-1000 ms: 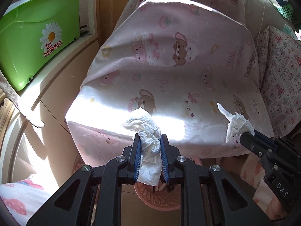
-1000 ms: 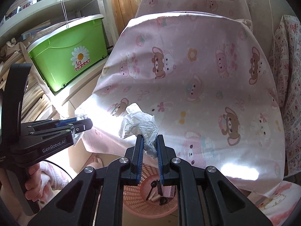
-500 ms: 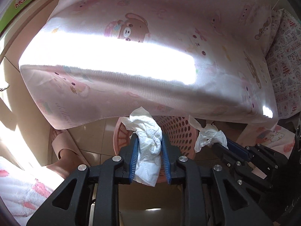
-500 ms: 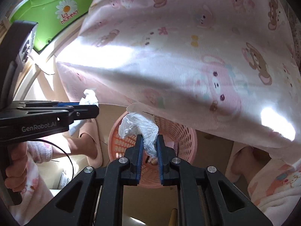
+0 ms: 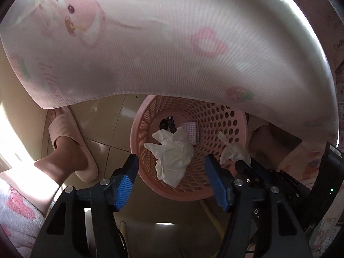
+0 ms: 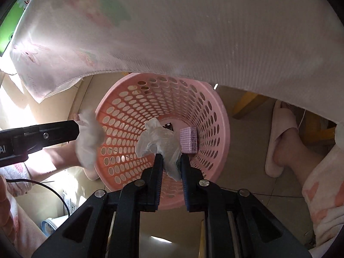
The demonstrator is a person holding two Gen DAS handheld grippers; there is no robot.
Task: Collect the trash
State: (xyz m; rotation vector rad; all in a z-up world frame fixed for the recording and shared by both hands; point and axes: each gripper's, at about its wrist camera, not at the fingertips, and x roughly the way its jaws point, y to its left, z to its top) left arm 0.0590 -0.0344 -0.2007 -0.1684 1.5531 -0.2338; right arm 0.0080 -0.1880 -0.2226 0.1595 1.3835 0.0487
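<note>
A pink perforated waste basket [image 5: 236,116] [image 6: 217,116] stands on the floor under the hanging pink tablecloth. My left gripper [image 5: 172,167] is open right above its rim; a crumpled white tissue [image 5: 174,154] hangs loose between the blue pads [image 5: 124,185], touching neither, over the basket. In the right wrist view the same tissue [image 6: 90,137] shows blurred off the left gripper's tip. My right gripper [image 6: 171,163] is shut on a clear crumpled plastic wrap [image 6: 159,142] above the basket; it shows as a white wad [image 5: 234,150] in the left wrist view.
Inside the basket lie a pink checked box [image 6: 189,139] [image 5: 191,131] and a small black item [image 5: 167,124]. The pink bear-print tablecloth [image 5: 172,43] [image 6: 193,32] hangs close overhead. Feet in pink slippers [image 5: 71,142] [image 6: 279,146] stand on either side of the basket.
Both grippers dropped from the table edge to just over the basket. My left gripper opened and let go of the tissue. The right gripper still holds its wrap.
</note>
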